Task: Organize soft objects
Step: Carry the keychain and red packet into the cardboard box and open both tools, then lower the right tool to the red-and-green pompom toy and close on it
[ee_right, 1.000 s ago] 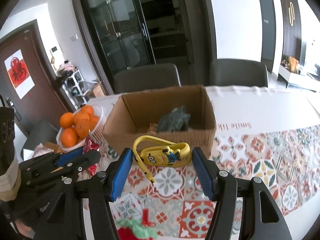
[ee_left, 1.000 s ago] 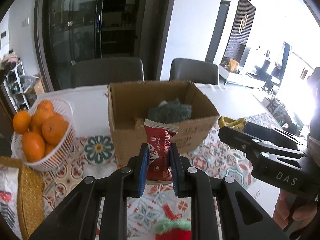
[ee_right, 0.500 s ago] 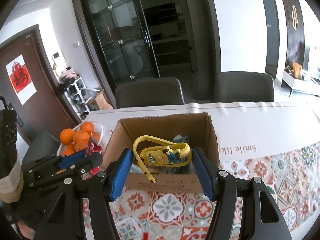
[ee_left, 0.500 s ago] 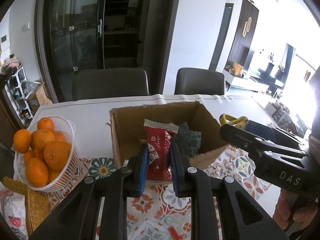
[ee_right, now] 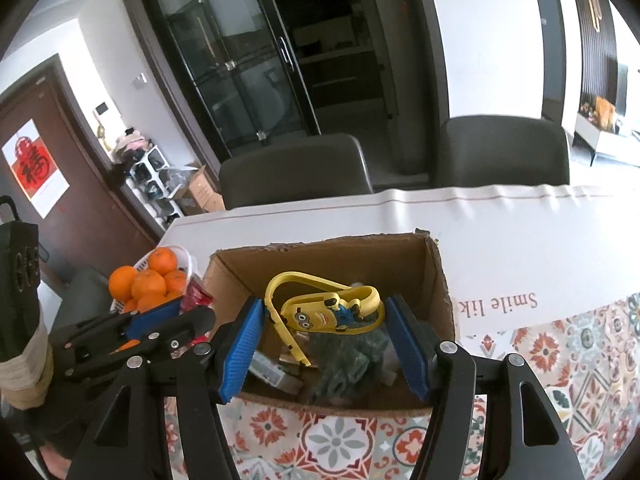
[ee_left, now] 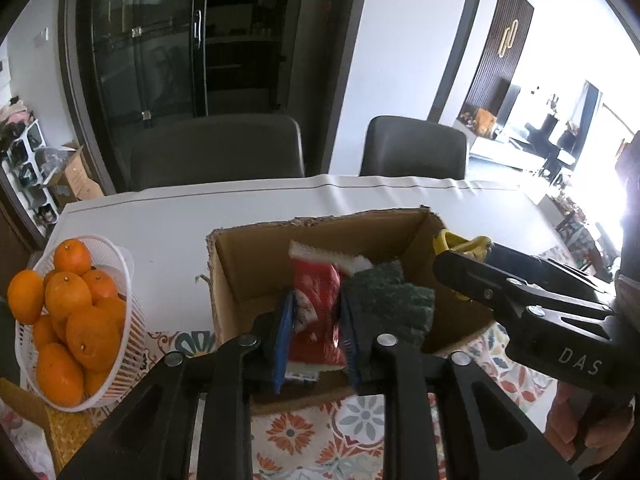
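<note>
Left wrist view: left gripper, jaws opening, red snack packet between them above the cardboard box; right gripper, also opening, brackets the yellow minion toy.

Black left gripper and right gripper, blue pads, silver screws, "DAS" lettering.

Table w/ white + patterned cloth, cardboard box mid, basket of oranges left

Fruit basket left of cardboard box
</note>
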Demonstrator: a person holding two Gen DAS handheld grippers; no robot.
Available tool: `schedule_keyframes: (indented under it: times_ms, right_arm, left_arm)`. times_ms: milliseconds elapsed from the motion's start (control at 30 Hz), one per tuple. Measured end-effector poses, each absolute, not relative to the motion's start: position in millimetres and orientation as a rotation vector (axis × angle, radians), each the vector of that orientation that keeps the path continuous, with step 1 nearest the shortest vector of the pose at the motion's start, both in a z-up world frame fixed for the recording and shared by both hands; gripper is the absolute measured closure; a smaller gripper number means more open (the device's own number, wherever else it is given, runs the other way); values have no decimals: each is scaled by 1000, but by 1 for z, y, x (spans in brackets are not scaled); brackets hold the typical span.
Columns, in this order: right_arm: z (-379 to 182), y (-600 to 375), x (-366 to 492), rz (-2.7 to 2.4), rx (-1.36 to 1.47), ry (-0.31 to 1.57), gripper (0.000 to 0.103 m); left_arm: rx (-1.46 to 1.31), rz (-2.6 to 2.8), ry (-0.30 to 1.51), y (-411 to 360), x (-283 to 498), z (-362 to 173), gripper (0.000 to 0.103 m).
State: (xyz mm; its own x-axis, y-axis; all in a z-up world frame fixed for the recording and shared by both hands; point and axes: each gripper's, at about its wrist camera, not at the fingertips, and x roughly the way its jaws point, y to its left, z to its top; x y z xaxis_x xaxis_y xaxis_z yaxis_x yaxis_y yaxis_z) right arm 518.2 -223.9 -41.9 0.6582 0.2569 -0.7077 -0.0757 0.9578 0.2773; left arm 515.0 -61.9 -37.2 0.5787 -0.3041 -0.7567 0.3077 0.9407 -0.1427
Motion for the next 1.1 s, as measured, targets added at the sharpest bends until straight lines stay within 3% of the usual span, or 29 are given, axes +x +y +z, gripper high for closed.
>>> schedule_keyframes:
  times_ms: [33, 100, 267, 567, 933, 1100]
  right_arm:
    - [-44, -224, 520, 190, 240, 840, 30]
    - [-47, -226, 525, 182, 257, 851, 25]
    - [-46, -225, 520, 140, 241, 846, 25]
    - [-37, -212, 484, 114, 193, 821, 25]
    - [-25, -201, 429, 118, 157, 814, 24]
    - [-23, -191, 406, 117, 124, 816, 18]
  left_arm:
    - [8, -352, 888, -62, 517, -38, 57]
    - [10, -341, 900, -62, 521, -40, 54]
    - [43, -289, 878, -58, 514, -39, 52]
    - [41, -197, 843, -39, 476, -28, 41]
    - [59, -118, 773, -20, 411, -10, 14]
    - [83, -69, 759, -10, 383, -9, 4]
